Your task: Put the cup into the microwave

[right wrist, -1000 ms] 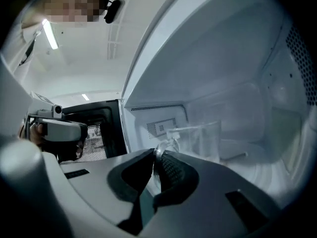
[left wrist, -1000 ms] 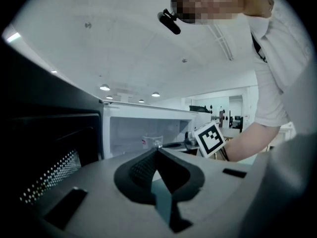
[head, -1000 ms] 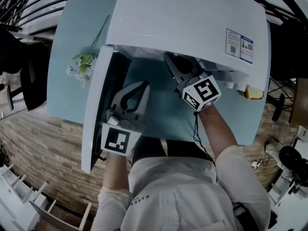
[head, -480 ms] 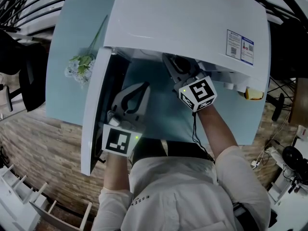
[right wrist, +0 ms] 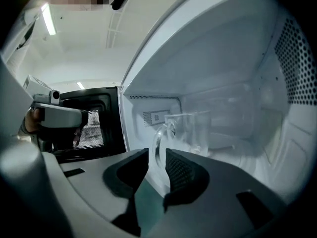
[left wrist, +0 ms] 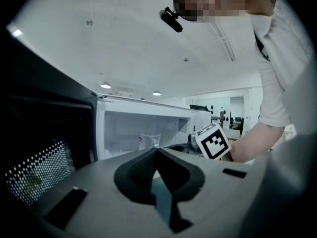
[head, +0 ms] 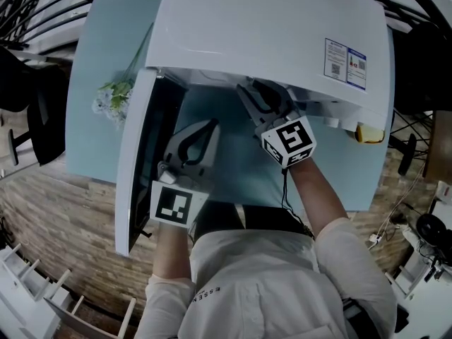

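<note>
right gripper view: right hand-held gripper (right wrist: 157, 157) pinches cup (right wrist: 198, 128) handle inside microwave (head: 268, 34) | head view hides cup | left hand-held gripper (left wrist: 156, 155) closed, empty, by door (head: 134, 168)

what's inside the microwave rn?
A clear cup, handle between the right gripper's jaws. The cavity floor beneath it is hidden behind the gripper; in the head view the microwave's top covers everything inside.

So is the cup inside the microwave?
Inside. The clear cup stands upright within the white microwave, its handle between the jaws of the right hand-held gripper.
</note>
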Available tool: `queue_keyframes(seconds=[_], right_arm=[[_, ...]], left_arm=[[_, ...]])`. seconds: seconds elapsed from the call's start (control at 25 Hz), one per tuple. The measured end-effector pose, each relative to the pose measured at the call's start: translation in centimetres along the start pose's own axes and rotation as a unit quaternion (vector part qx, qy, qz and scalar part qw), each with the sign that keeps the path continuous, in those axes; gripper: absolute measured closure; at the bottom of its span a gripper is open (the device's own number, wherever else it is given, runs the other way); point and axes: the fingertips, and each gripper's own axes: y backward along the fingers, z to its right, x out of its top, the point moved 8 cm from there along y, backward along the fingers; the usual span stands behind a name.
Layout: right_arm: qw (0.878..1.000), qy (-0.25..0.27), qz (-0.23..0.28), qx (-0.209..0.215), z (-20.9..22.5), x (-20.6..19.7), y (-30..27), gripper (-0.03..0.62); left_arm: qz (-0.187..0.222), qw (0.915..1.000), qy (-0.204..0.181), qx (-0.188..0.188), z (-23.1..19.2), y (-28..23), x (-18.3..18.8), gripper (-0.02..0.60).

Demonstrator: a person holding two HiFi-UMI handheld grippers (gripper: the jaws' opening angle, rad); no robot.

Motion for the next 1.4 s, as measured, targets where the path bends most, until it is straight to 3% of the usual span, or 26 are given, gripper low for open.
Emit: queue_keyframes(seconds=[0.48, 0.6, 0.88, 1.4], right_arm=[[0.998, -0.031, 0.034, -0.037, -2.0, 4.2, 6.5, 0.496], [0.997, -0.036, 0.049, -0.046, -2.6, 6.2, 8.4, 0.526], [0.995, -0.016, 0.083, -0.054, -4.4, 11.1, 12.5, 0.577], [0.987, 0.023, 0.132, -0.089, -6.8, 16.4, 16.2, 0.577]], left_arm=[[0.024, 0.9997, -0.006, 0.010, 1.2, 1.0, 4.2, 0.580], [0.029, 0.9994, -0.020, 0.007, 1.6, 1.6, 5.6, 0.580], [0.045, 0.9978, -0.047, -0.012, 2.4, 2.9, 8.8, 0.580], [0.079, 0.9935, -0.073, -0.037, 1.9, 5.0, 13.7, 0.580]])
